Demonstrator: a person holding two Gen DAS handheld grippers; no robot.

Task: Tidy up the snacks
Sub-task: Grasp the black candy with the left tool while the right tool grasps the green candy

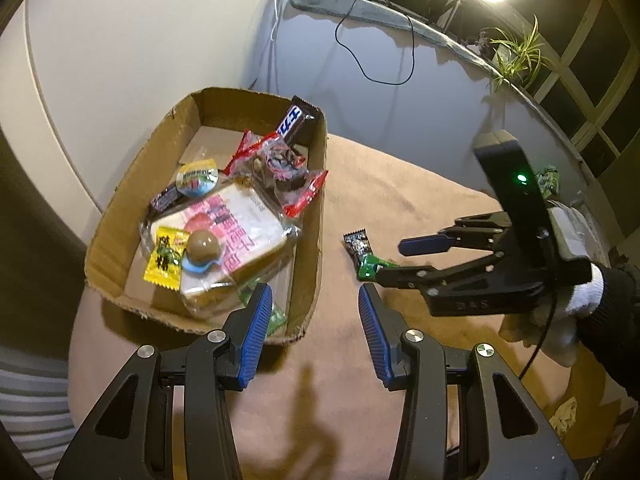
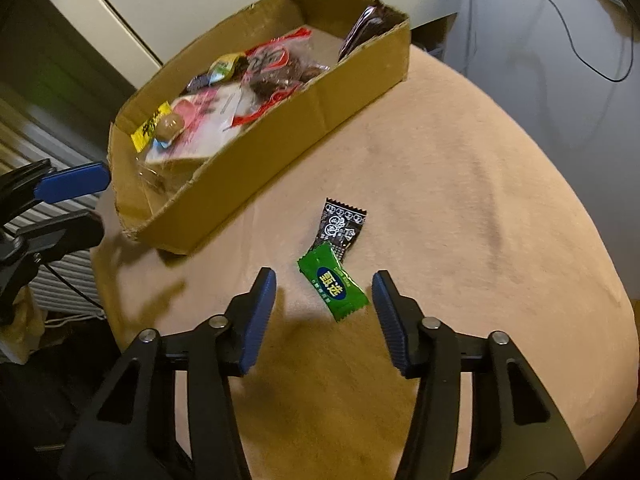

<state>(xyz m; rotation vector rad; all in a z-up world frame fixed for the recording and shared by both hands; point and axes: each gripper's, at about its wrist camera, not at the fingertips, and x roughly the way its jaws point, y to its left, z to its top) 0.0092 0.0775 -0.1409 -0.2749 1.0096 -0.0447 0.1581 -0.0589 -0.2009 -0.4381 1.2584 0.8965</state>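
A shallow cardboard box (image 1: pixel 308 280) (image 2: pixel 320 108) on the tan table holds several snacks: a wrapped sandwich (image 1: pixel 240 232), a yellow candy (image 1: pixel 164 260), red packets and a chocolate bar (image 1: pixel 298 120). A green candy (image 2: pixel 334 282) (image 1: pixel 368 268) and a black candy (image 2: pixel 340 224) (image 1: pixel 356 242) lie on the table right of the box. My right gripper (image 2: pixel 324 282) is open and hovers over the green candy, also seen in the left wrist view (image 1: pixel 390 258). My left gripper (image 1: pixel 314 296) is open and empty over the box's near corner.
The round table (image 2: pixel 480 200) is covered in tan cloth and drops off at its edges. A radiator (image 2: pixel 60 280) stands to the left, a cable (image 1: pixel 380 60) trails on the floor beyond, and a plant (image 1: pixel 516 56) sits by the window.
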